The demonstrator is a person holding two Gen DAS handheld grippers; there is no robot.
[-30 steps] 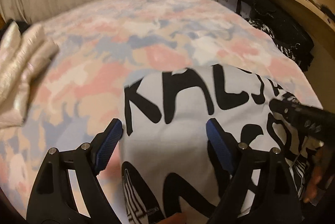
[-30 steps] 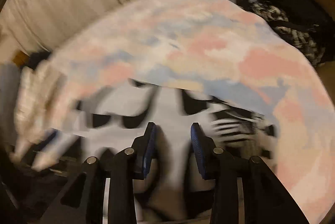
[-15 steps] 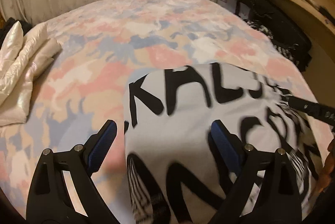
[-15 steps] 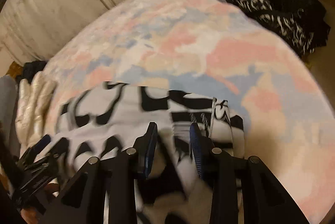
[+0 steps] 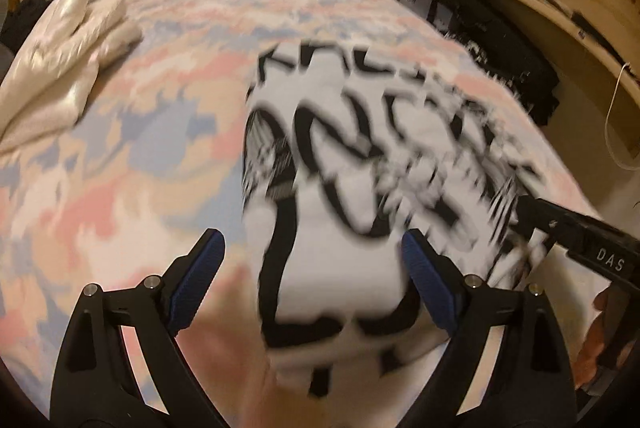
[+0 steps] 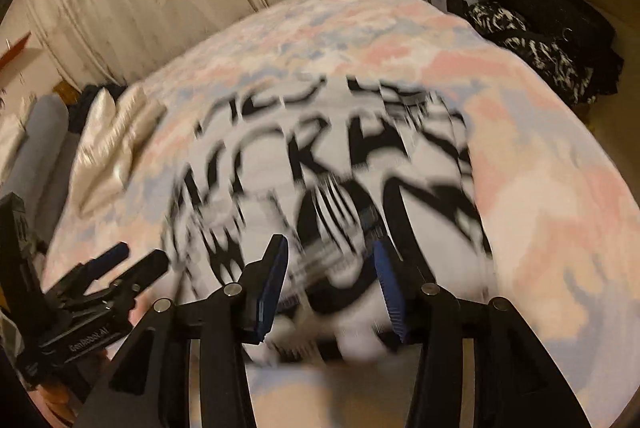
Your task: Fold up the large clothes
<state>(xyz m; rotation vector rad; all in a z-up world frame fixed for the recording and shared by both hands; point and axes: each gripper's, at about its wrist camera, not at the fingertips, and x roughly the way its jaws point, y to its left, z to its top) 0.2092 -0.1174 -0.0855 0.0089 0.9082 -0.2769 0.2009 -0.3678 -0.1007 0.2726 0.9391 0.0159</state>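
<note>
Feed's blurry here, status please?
Both jaws open, left gripper, right gripper. Shirt on bed, unheld. Jacket lies clear.

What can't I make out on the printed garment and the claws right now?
- Garment print: the white garment is motion-blurred in both wrist views, so the lettering is unreadable.
- Near hem: hidden below the frame edge and behind the left claw in the left view.
- Right claw: open, but blur hides whether its pads touch cloth.
- Fold state: layers cannot be told apart.
</note>
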